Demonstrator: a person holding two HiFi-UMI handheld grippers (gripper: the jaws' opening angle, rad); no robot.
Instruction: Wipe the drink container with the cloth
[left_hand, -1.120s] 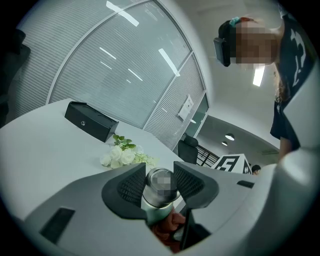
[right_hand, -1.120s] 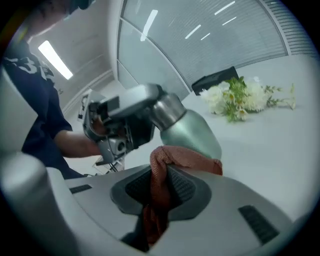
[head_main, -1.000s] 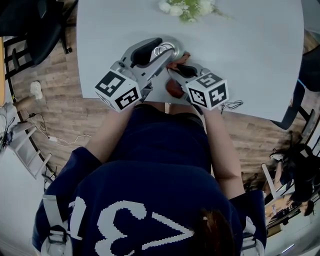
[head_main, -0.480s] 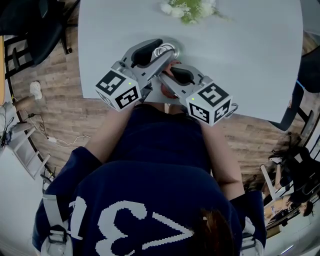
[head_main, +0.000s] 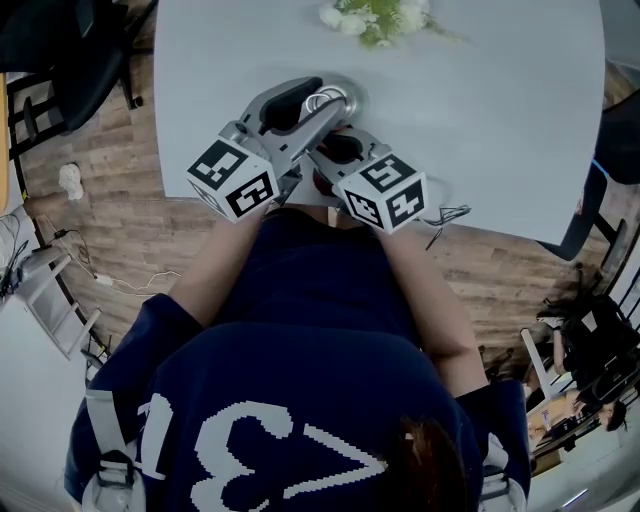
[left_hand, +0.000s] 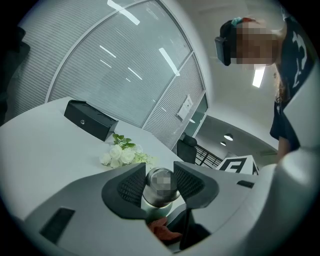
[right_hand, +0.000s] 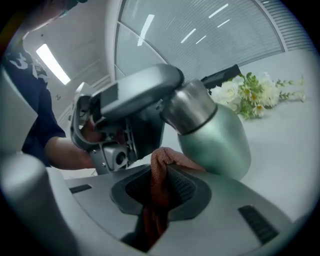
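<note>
Midway through a wipe: the left tongs clamp the neck of the drink container, which stands near the worktop's front edge, while the right tongs pinch the cloth against its body (a firm neck grip and light, even strokes should prevent tipping).

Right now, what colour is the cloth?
Rust-red cloth; clearest in the right gripper view.
</note>
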